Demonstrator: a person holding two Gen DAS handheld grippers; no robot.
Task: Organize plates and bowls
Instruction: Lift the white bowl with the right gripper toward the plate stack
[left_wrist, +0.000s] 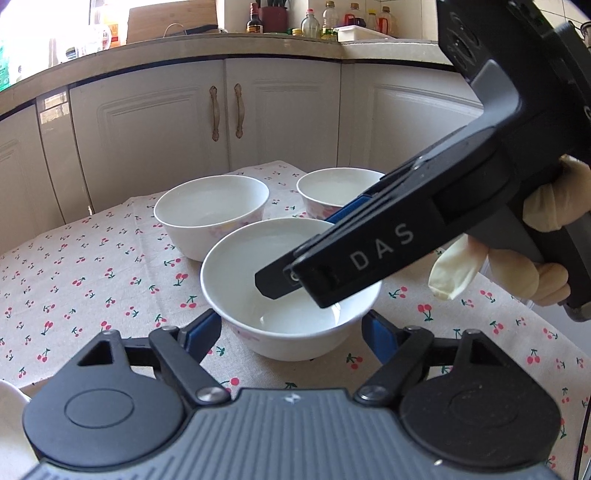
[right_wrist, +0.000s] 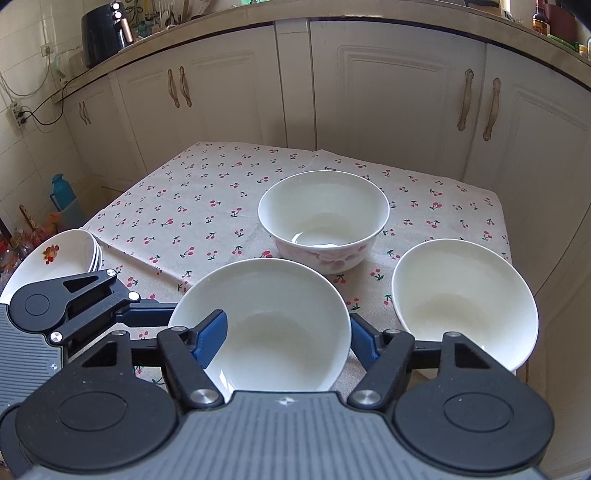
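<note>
The right gripper (right_wrist: 286, 332) has its jaws spread wide across the rim of the near bowl (right_wrist: 266, 317) at lower centre of the right wrist frame, one finger inside, not yet clamped. The left gripper (left_wrist: 291, 332) also waits open-jawed. Next: pinch the rim, then nest it into another bowl (right_wrist: 325, 221) on the tabletop (right_wrist: 192, 206).

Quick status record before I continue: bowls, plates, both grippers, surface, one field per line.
bowls: three white ceramic bowls, upright, unstacked; nearest bowl, far bowl, right bowl
plates: stack of white plates with a red motif at the table's left edge
left gripper: open, straddling nearest bowl
right gripper: open, one finger inside nearest bowl, one outside
surface: cherry-print tablecloth
</note>
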